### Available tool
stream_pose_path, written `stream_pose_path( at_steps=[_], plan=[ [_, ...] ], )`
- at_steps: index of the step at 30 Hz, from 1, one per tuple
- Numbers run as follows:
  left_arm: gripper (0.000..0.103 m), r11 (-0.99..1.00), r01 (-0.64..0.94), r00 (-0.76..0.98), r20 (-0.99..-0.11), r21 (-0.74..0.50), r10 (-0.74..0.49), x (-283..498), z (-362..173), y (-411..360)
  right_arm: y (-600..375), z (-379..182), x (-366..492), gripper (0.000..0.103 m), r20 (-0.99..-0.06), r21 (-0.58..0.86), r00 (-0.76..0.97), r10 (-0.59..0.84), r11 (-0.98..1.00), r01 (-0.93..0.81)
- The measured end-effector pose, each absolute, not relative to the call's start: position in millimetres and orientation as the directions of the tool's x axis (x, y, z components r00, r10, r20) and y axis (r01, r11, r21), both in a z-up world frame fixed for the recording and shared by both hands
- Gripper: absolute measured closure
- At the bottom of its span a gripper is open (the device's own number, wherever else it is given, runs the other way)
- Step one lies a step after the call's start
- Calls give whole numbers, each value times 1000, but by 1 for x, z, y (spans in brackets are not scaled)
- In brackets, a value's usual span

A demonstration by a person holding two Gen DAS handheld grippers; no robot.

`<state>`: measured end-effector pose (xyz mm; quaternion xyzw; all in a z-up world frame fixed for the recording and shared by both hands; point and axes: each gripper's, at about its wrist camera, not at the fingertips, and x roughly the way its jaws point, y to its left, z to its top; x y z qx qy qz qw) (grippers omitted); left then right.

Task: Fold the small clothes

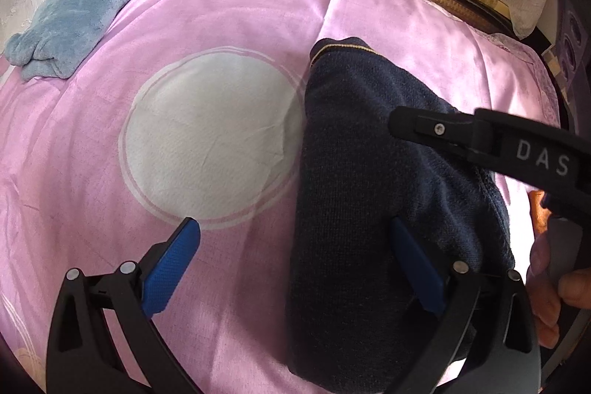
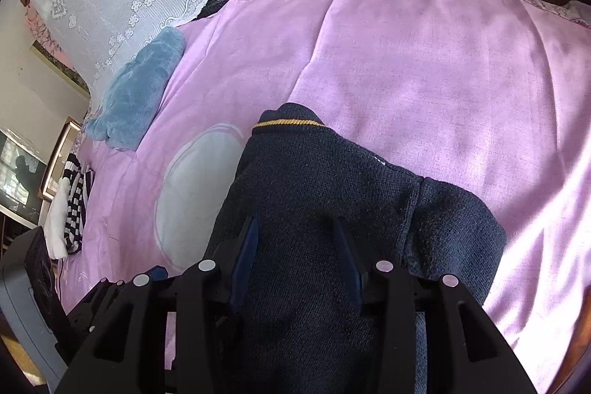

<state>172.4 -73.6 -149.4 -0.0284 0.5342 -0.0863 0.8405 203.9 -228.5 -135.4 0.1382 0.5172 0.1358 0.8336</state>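
I held two grippers over a bed covered by one pink sheet (image 1: pixel 229 10) printed with one pale grey circle (image 1: pixel 210 135). One navy knitted sweater (image 1: pixel 369 180), partly folded, lay on the sheet at about three o'clock from that circle, its left edge overlapping the circle's rim. One thin yellow stripe ran along its far hem at twelve o'clock.

My left gripper (image 1: pixel 295 264) was spread wide and gripped nothing: one blue pad hung over bare sheet at seven o'clock, the other over the sweater at five o'clock.

My right gripper (image 2: pixel 295 253) sat directly above the sweater with its two pads apart, the knit showing between them; I could not tell whether they touched it.

One fluffy blue garment (image 1: pixel 77 13), folded, rested at ten o'clock, well apart from the sweater. One striped black-and-white garment (image 2: pixel 75 205) lay at the bed's left edge at nine o'clock.
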Motion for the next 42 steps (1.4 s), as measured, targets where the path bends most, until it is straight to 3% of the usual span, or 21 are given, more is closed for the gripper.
stream_pose_path(
  at_steps=[12,19,26,42],
  plan=[
    [5,985,122,400,-902,-121,-160,158,-139,-74,-264,-118,160,58,-787,414,491,375,910,-31],
    [5,945,155,359,-874,-289,-326,151,-129,-67,-304,-116,135,44,-763,444,545,346,894,54],
    [5,936,212,323,-884,-282,-339,160,-136,-89,-332,-144,118,38,-778,481,527,343,864,148],
    [4,909,195,226,-886,-367,-406,170,-171,-90,-312,-173,127,37,-740,592,476,475,796,125]
  ],
)
